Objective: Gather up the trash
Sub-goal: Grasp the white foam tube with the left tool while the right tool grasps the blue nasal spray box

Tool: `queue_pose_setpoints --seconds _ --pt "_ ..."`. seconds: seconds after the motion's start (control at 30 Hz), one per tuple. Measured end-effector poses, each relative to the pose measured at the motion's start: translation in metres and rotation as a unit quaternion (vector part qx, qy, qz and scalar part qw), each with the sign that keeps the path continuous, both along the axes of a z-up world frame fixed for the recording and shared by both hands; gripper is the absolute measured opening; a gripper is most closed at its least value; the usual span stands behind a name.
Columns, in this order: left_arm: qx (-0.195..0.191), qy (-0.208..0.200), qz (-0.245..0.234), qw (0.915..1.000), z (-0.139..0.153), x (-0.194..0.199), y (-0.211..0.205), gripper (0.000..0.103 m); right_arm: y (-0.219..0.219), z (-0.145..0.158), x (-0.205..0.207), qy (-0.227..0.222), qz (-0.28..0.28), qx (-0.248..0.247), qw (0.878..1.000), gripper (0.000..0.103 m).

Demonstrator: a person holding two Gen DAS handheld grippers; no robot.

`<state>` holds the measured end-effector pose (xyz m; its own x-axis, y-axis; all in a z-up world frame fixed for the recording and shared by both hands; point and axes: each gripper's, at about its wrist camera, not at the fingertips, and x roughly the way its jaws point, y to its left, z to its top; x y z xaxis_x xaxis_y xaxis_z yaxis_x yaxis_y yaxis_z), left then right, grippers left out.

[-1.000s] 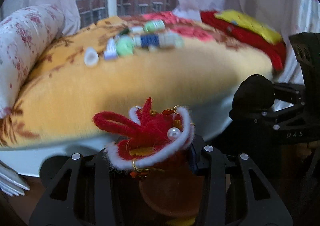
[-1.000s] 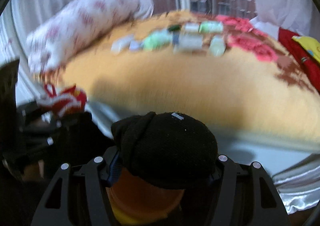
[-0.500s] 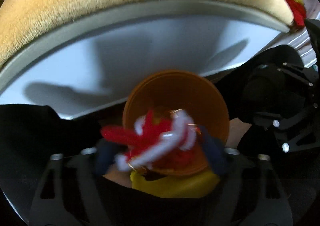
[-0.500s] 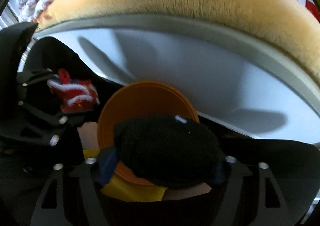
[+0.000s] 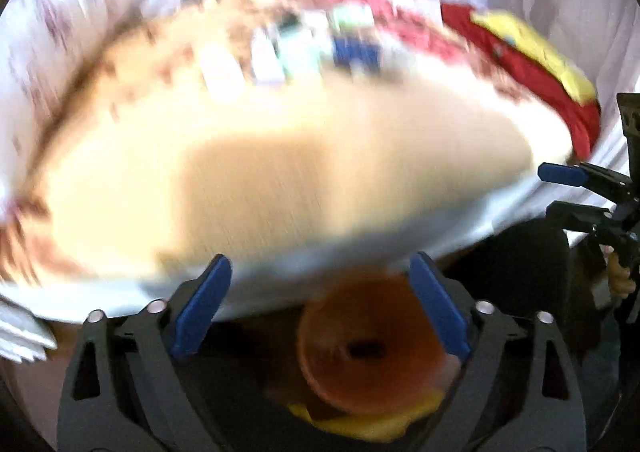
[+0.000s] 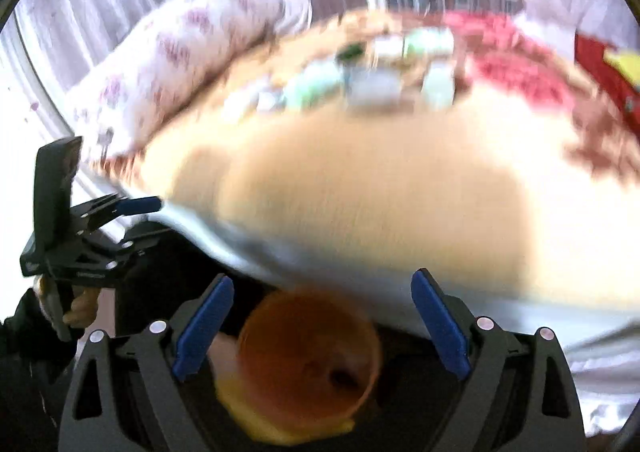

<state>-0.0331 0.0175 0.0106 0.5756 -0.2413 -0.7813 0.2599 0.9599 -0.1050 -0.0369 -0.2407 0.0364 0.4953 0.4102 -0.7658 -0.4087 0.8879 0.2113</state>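
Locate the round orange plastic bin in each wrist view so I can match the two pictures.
Left wrist view: the round orange plastic bin sits bottom centre, between the open left gripper fingers, slightly right.
Right wrist view: it sits bottom centre, left of the midline, between the open right gripper fingers.
Shared landmark: the blurred row of small pale packets on the tan plush blanket.

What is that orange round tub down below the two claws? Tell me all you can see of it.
The orange tub is a round, open-topped container, plastic by its look, seen from above and blurred. It sits low beside the bed, below both open grippers. Something dark lies at its bottom; what it is cannot be told. A yellow thing shows under its near edge. Nothing grips it.
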Motion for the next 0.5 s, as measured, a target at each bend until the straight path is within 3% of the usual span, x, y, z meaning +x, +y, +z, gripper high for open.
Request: queue_pose_setpoints --seconds 0.1,0.2,0.3,0.5 --pt "0.017 -0.041 0.032 0.9985 0.012 0.032 0.005 0.089 0.012 0.006 0.031 -0.027 -0.017 -0.006 0.999 0.089" --pt "0.014 -0.044 0.062 0.997 0.015 0.075 0.01 0.089 0.018 0.0 0.044 -0.034 -0.029 0.007 0.999 0.089" --pt "0.0 -0.022 0.099 0.9948 0.009 0.125 0.019 0.089 0.024 -0.015 0.046 -0.028 -0.033 0.021 0.999 0.089" --pt "-0.041 0.034 0.17 0.984 -0.001 0.188 0.042 0.089 0.017 -0.035 0.037 -0.011 -0.038 0.013 0.999 0.089"
